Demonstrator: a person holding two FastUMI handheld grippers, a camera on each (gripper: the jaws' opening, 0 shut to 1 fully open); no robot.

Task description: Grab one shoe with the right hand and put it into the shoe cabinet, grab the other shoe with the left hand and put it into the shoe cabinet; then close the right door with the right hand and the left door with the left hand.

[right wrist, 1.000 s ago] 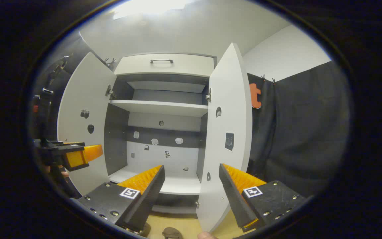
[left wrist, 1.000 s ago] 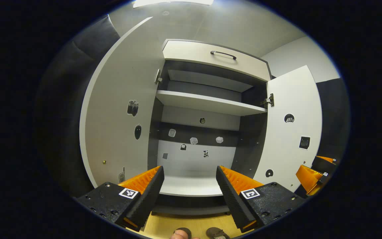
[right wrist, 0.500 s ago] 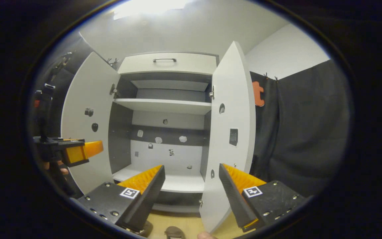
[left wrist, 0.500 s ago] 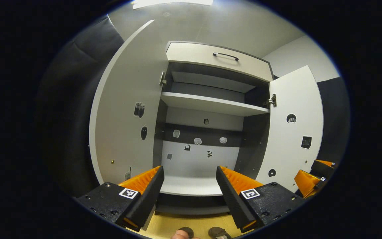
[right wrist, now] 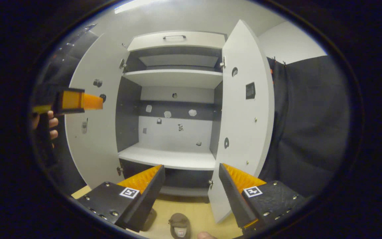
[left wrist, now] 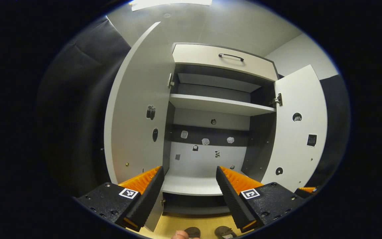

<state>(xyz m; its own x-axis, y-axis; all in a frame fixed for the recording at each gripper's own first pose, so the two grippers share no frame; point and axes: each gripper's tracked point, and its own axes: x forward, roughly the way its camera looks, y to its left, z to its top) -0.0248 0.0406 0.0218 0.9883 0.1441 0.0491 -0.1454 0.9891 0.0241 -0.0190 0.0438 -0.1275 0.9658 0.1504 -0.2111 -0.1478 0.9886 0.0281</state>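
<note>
Shoe cabinet (left wrist: 211, 186) is seen head-on in left gripper view, both doors swung open: left door (left wrist: 138, 109), right door (left wrist: 297, 132). Inside, the lower shelf (right wrist: 167, 157) and upper shelf (left wrist: 217, 104) are bare; small stickers are seen on back panel (left wrist: 207, 156) and on door insides. Drawer front w/ handle (left wrist: 230, 56) sits on top.

Left gripper (left wrist: 190, 191): fingers wide apart, nothing between them, held in front of the cabinet opening, near left door's lower edge but apart from it. In right gripper view the same unit is seen at far left (right wrist: 78, 101) w/ the holding hand (right wrist: 45, 124) behind it, in front of the left door.

Right gripper (right wrist: 191, 191): fingers spread, nothing clamped, aimed at cabinet base; right door's bottom corner is seen just between/behind the fingers, no contact visible.

Shoes are on the wooden floor (right wrist: 197, 212) in front of cabinet, not on shelf: one shoe (right wrist: 179, 225) is seen between right gripper's fingers at bottom edge. In left gripper view two dark shapes (left wrist: 207, 231) at bottom edge are prob. the pair, cut off by frame so can't be confirmed.
</note>
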